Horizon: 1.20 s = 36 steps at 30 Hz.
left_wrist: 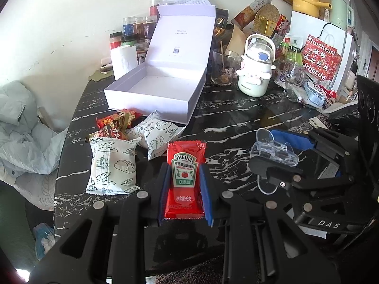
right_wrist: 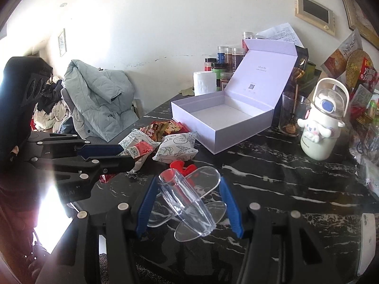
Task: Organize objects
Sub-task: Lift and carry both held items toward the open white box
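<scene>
Bright daylight, strong fisheye bend, dark corners

Both views are sharp at the centre, curved and vignetted black at the rim; the wall (right_wrist: 165, 23) is nearly washed out; the glossy surface (left_wrist: 236, 118) mirrors pale light; the right wrist view has a blown-out white flare at lower left with a pinkish haze over the left gripper (right_wrist: 123, 156); shadows are soft.

The red ketchup packet (left_wrist: 185, 179) reads "HEINZ", "TOMATO KETCHUP" and, lower down, "9". A red sign (left_wrist: 320, 58) near the table's far right edge says "Northeast" and "barbecue", with Chinese characters between. The black gripper body (left_wrist: 328, 223) at the right carries "DAS". Print inside the white box lid (left_wrist: 178, 33) is too small to read.
</scene>
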Motion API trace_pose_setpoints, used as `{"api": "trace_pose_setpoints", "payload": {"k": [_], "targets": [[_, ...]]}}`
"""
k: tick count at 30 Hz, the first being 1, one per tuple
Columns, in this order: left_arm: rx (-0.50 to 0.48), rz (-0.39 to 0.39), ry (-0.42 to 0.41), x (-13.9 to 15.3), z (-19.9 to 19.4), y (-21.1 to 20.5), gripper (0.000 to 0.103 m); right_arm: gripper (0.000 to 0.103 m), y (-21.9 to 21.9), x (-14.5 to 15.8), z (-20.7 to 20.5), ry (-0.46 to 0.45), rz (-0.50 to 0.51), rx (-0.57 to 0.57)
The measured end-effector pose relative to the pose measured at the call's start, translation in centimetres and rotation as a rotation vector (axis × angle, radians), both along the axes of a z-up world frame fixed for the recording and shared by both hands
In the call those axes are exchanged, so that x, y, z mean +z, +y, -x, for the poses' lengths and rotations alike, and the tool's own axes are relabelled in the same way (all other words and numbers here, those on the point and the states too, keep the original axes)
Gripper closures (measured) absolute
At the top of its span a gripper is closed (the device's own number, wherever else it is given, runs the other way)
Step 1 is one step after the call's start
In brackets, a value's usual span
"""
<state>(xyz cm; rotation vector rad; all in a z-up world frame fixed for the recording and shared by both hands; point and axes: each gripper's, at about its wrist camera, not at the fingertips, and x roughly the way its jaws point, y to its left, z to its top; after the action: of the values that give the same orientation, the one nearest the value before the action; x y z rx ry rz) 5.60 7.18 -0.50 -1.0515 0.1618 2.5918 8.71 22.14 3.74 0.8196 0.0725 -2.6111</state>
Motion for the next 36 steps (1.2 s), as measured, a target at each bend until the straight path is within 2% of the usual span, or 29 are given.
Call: {"api": "trace_pose_setpoints", "payload": {"k": [5,11,17,24,36], "targets": [[-0.017,-0.017,-0.023,0.4,0.3,0.4,0.08,0.048,0.6,1.2,-0.9,0.027,-0.004,-0.013],[-0.037,-0.008,0.014,1.8,0.6,1.0,0.08,0.048,0.9,2.2,0.0,0.047,0.004,-0.016],[-0.035,0.004,0.027,2.6,1.9,1.3,0.08,0.048,0.9,2.5,1.8,0.038,-0.005,-0.004],[-0.044,-0.011,-0.007,2.2,4.4,1.1,0.08,0.048,0.5,2.5,4.1,0.024,-0.021,0.0],[-0.059,0.009,-0.026,2.1,8.7,1.1,0.08,0.048,0.4,1.8,9.3,-0.02,-0.015,-0.001]]}}
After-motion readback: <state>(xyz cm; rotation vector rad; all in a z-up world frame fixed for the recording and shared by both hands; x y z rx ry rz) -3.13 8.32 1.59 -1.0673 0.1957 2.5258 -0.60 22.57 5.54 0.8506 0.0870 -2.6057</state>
